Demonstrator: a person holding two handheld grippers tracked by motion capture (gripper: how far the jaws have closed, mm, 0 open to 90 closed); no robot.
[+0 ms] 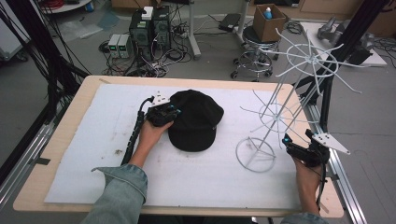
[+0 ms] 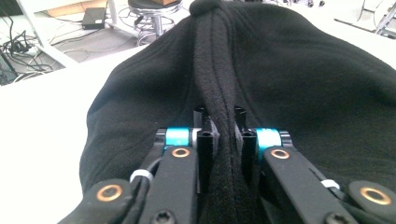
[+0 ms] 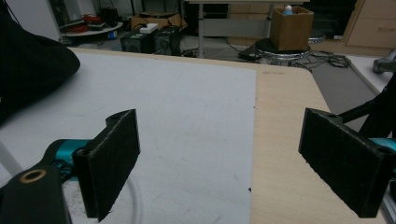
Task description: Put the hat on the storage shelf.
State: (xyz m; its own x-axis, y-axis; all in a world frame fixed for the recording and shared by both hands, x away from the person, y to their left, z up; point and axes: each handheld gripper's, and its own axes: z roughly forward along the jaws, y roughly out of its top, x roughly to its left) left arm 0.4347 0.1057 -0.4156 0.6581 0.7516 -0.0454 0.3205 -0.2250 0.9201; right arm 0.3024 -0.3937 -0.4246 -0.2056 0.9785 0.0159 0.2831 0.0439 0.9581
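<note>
Cap [image 1: 195, 120], black and soft, lay near the middle of the white mat [image 1: 93, 154], its brim toward the person. The left gripper [image 1: 164, 113] sat at the cap's left edge with its jaws pinched tight on a fold of the crown; in the left gripper view the cloth bunched into a raised ridge running away between the 2 black jaws. That pinch on a gathered fold looked like the way to get a firm hold on limp fabric before lifting it.

The right gripper [image 1: 299, 150] waited at the table's right edge, beside the base ring of the white wire rack [image 1: 280, 112], well apart from the cap. Its 2 padded jaws stood wide with nothing between them, probably held ready to steady the rack or take the cap.

The mat covered most of a pale wooden table [image 1: 60, 140]. Beyond it the grey floor held computer boxes [image 1: 149, 30] with tangled cables, a stool [image 1: 254, 58] and a cardboard box [image 1: 268, 22].
</note>
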